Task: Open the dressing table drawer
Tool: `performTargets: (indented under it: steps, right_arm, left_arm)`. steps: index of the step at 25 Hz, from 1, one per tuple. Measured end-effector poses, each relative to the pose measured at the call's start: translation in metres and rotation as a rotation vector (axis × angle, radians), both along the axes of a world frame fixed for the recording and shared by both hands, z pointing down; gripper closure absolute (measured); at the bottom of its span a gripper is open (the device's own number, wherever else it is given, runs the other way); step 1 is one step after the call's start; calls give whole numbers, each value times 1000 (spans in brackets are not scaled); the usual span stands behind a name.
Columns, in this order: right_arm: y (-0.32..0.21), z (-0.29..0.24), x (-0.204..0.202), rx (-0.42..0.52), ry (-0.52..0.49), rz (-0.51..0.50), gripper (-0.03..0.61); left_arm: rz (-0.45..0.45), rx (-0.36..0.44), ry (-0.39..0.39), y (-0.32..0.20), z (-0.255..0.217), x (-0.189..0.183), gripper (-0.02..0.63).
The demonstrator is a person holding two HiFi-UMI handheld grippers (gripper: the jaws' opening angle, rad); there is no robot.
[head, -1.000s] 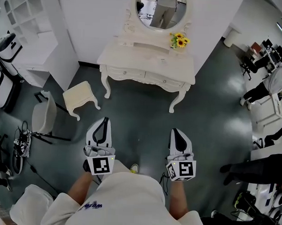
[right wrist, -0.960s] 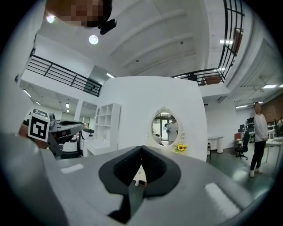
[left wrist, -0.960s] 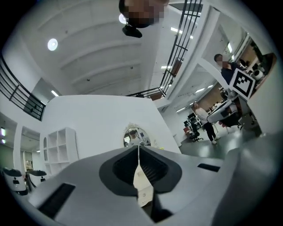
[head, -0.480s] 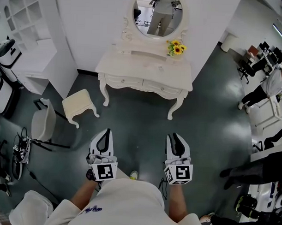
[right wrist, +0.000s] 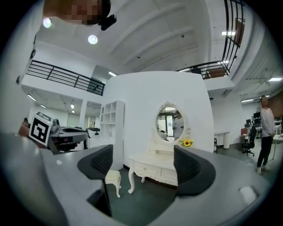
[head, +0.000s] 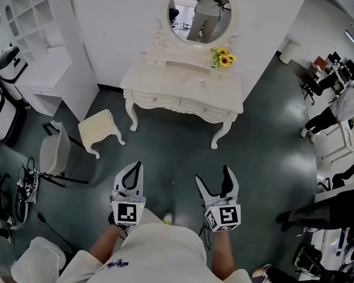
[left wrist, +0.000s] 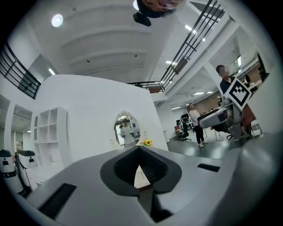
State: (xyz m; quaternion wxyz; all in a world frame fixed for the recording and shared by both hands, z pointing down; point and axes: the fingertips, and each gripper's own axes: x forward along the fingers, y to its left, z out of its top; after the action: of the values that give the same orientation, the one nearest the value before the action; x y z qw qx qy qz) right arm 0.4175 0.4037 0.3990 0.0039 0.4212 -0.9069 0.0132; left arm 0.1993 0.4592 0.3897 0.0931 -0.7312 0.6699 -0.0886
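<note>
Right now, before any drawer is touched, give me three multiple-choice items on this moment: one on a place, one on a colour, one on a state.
1. In the head view, where does the stool stand by the table?
A. to its left
B. to its right
C. under it

2. The flowers on the table are:
A. red
B. yellow
C. blue

3. The table's drawers are:
A. both shut
B. one pulled out
C. both taken out

Answers:
1 A: the stool stands on the floor off the table's left end.
2 B: the petals beside the mirror are yellow.
3 A: both drawer fronts lie flush with the table's front.
</note>
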Motion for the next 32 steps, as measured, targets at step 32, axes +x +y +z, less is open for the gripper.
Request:
performTargets:
  steps: [32]
  right_arm:
    - [-39, 34, 28, -89, -10, -30, -5]
  left_arm:
    - [-18, -117, 123, -26, 16, -8, 609]
